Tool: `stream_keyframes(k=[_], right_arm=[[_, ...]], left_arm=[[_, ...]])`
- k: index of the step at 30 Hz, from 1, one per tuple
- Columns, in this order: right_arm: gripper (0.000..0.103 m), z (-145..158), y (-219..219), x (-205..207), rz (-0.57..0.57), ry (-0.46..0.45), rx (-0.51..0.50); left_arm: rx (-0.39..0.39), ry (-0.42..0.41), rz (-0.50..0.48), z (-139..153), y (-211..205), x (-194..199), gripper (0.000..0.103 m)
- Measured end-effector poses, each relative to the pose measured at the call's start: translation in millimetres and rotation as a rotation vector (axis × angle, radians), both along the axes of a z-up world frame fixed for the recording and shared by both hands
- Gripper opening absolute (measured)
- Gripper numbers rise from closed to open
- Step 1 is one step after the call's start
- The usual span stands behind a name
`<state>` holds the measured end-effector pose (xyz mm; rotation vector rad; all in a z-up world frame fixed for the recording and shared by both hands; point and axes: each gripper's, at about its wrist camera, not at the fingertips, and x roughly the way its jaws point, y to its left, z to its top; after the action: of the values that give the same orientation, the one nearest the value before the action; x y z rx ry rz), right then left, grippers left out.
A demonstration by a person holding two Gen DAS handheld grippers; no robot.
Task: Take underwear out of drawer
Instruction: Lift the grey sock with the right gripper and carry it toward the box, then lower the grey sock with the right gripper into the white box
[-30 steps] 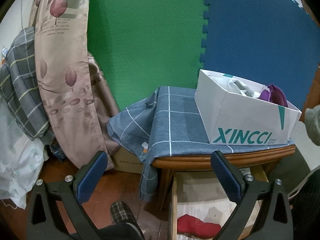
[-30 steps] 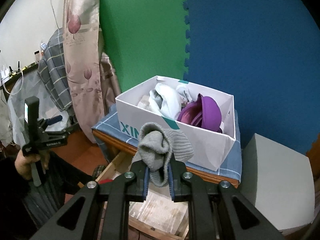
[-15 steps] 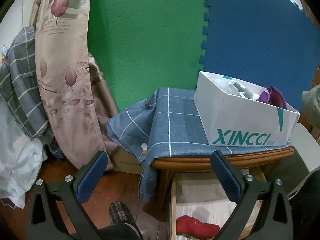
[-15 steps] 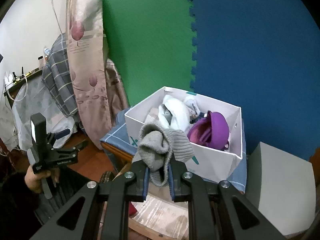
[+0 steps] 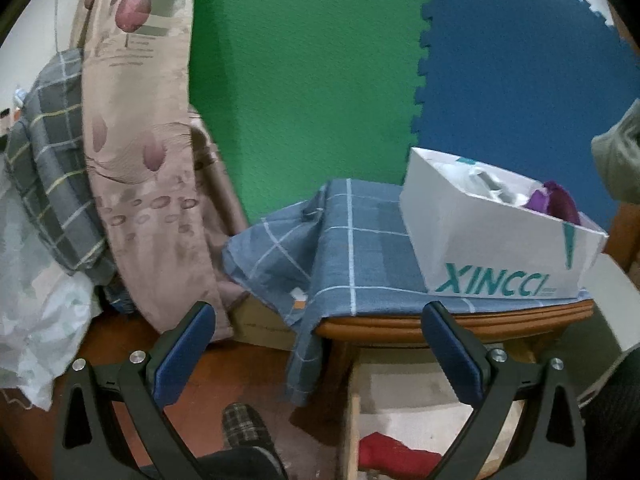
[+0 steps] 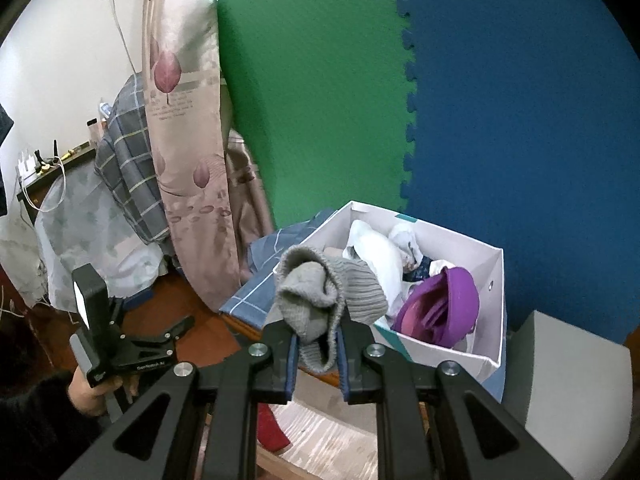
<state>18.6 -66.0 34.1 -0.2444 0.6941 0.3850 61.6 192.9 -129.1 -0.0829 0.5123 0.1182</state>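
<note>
My right gripper (image 6: 317, 344) is shut on a grey knitted garment (image 6: 324, 296), held up in front of the white XINCCI box (image 6: 494, 304). That grey garment (image 5: 618, 156) shows at the right edge of the left wrist view, above the box (image 5: 492, 256). Inside the box lie white clothes (image 6: 380, 256) and a purple piece (image 6: 444, 304). My left gripper (image 5: 316, 340) hangs open and empty in front of the cabinet. Below it the drawer (image 5: 404, 392) stands pulled out, with a red garment (image 5: 396, 456) on its paper lining. The left gripper (image 6: 120, 344) appears in a hand at the lower left of the right wrist view.
A blue checked cloth (image 5: 352, 248) covers the wooden cabinet top (image 5: 452, 324) under the box. A beige flowered curtain (image 5: 144, 152) and a grey plaid blanket (image 5: 52, 160) hang to the left. Green and blue foam mats (image 5: 304, 80) line the wall. A grey cabinet (image 6: 576, 396) stands to the right.
My right gripper has risen with the grey garment and come closer to the box, which now sits lower in its view. The left gripper has stayed in place.
</note>
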Motion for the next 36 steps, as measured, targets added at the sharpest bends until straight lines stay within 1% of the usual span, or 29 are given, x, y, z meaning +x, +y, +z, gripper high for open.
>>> stream_keyframes(k=[3,8,10,11,14,18,20,26,30,34,36], right_arm=[[0.015,-3,4,7,-0.004,0.006,-0.010],[0.015,-10,12,21,-0.009,0.027,-0.031],[0.016,-12,15,28,-0.015,0.032,-0.040],[0.016,-13,15,31,-0.019,0.034,-0.040],[0.016,-12,17,37,-0.027,0.034,-0.040],[0.016,-10,23,47,-0.032,0.024,-0.055],[0.016,-8,25,55,-0.035,0.021,-0.062],[0.016,2,29,90,-0.057,0.005,-0.050],[0.016,-3,38,112,-0.059,0.017,-0.056],[0.016,-13,38,130,-0.115,0.004,-0.087],[0.016,-20,25,144,-0.170,0.006,-0.078]], left_arm=[[0.101,0.025,0.126,-3,-7,5,0.102],[0.283,0.041,0.260,-8,-26,13,0.102],[0.369,0.057,0.320,-12,-34,18,0.103],[0.398,0.062,0.335,-14,-36,19,0.103],[0.446,0.074,0.328,-20,-43,21,0.103],[0.464,0.081,0.293,-23,-46,21,0.103],[0.447,0.086,0.271,-24,-46,21,0.103],[0.417,0.096,0.247,-24,-44,23,0.103],[0.416,0.099,0.228,-25,-46,23,0.103],[0.410,0.104,0.215,-26,-46,22,0.103],[0.403,0.106,0.206,-26,-46,21,0.103]])
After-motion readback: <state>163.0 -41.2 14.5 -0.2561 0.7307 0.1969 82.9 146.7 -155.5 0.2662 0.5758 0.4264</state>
